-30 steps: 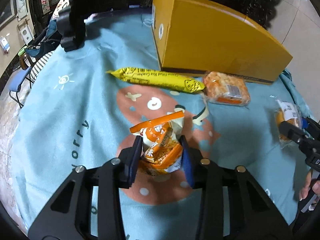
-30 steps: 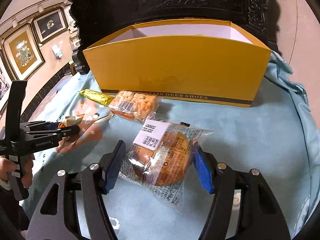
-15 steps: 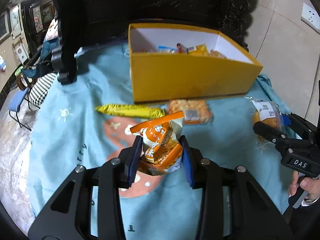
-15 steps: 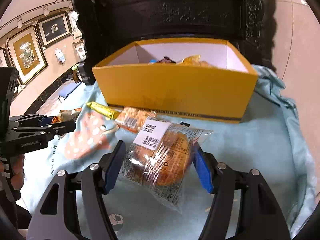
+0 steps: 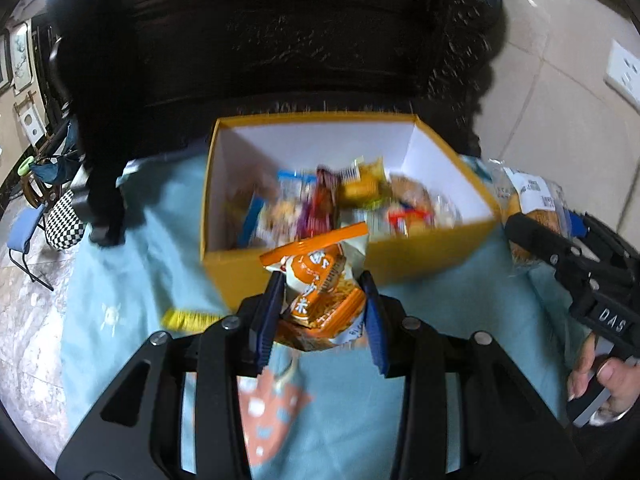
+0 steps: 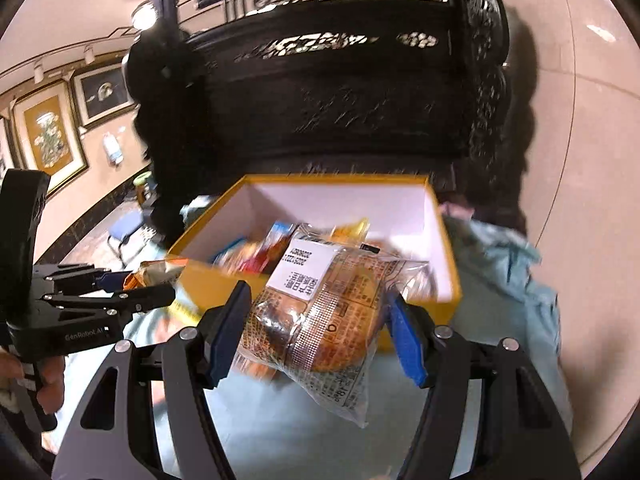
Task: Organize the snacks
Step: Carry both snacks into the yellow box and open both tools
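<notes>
Snacks are in both grippers — left gripper [image 5: 322, 312] fingers clamp an orange packet [image 5: 320, 292], right gripper [image 6: 316, 336] fingers a wrapped bun [image 6: 320, 320]; next, release both over the far yellow box [image 5: 424, 256].

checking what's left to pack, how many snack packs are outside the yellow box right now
3 in view: orange packet held in the left tool, clear bread bag in the right tool, yellow bar on the cloth. Others may be hidden.
</notes>
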`<state>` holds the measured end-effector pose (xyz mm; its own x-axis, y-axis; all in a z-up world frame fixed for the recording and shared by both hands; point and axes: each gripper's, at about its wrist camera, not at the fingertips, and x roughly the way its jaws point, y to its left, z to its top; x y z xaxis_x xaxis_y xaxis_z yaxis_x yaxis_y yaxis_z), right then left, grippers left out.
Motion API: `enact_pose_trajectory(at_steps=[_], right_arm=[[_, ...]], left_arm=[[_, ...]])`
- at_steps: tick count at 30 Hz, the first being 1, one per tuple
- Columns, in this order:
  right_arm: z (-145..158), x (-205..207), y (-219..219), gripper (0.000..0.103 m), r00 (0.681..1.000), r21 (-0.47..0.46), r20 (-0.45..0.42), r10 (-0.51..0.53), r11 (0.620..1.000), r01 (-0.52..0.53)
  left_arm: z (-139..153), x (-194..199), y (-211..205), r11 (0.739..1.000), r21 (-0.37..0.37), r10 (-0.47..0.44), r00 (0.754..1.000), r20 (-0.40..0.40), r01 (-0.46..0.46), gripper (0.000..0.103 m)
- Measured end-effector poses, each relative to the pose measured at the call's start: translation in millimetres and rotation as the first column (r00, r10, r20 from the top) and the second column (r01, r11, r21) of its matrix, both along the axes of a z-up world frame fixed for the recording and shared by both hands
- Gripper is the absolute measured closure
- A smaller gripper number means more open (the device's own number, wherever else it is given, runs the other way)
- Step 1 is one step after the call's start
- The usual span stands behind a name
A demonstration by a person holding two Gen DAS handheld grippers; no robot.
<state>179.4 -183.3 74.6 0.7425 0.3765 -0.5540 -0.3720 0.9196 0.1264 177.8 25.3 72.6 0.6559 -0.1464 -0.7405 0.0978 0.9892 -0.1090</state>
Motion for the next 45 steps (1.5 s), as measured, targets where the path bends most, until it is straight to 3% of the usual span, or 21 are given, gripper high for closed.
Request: enact_pose_trajectory(at_steps=[7, 17, 18, 20, 21, 29, 45], right_arm=[[-6.9, 56.3, 2.1, 0.036, 0.999, 0.029, -0.034, -0.039, 0.999, 0.040], [-45.7, 105.4, 18.2, 0.036, 0.991, -0.007, -0.118, -0.063, 0.998, 0.063], [-48.5, 107.6, 19.2, 0.036, 0.989, -0.016, -0.127, -0.070, 0.998, 0.069], [-51.5, 111.0, 19.0, 0.033, 0.985, -0.035, -0.138, -0.102, 0.995, 0.098], [-51.6, 110.0, 17.6, 0.026, 0.983, -0.048, -0.133, -0.127, 0.991, 0.122], [-38.3, 74.0, 12.1, 0.026, 0.993, -0.035, -0.042, -0.107, 0.994, 0.105], [-22.5, 8.2, 15.8, 0.026, 0.996, -0.008, -0.031, -0.083, 0.997, 0.083]], left_arm=[[4.5, 62.2, -3.7, 0.999, -0.010, 0.038, 0.999, -0.008, -0.038, 0.064], [-32.7, 115.6, -7.5, 0.999, 0.011, 0.047, 0.995, -0.085, -0.047, 0.063], [-36.3, 118.3, -7.5, 0.998, 0.018, 0.054, 0.995, -0.083, -0.053, 0.059], [-37.7, 117.8, -6.4, 0.994, 0.057, 0.095, 0.994, -0.057, -0.091, 0.002], [-35.4, 114.1, -5.6, 0.991, 0.078, 0.110, 0.994, -0.021, -0.108, 0.002], [-25.7, 83.1, -1.7, 0.982, 0.172, 0.067, 0.997, 0.041, -0.073, 0.002], [-15.8, 11.1, 4.6, 0.984, 0.165, 0.062, 0.997, 0.051, -0.069, 0.002]])
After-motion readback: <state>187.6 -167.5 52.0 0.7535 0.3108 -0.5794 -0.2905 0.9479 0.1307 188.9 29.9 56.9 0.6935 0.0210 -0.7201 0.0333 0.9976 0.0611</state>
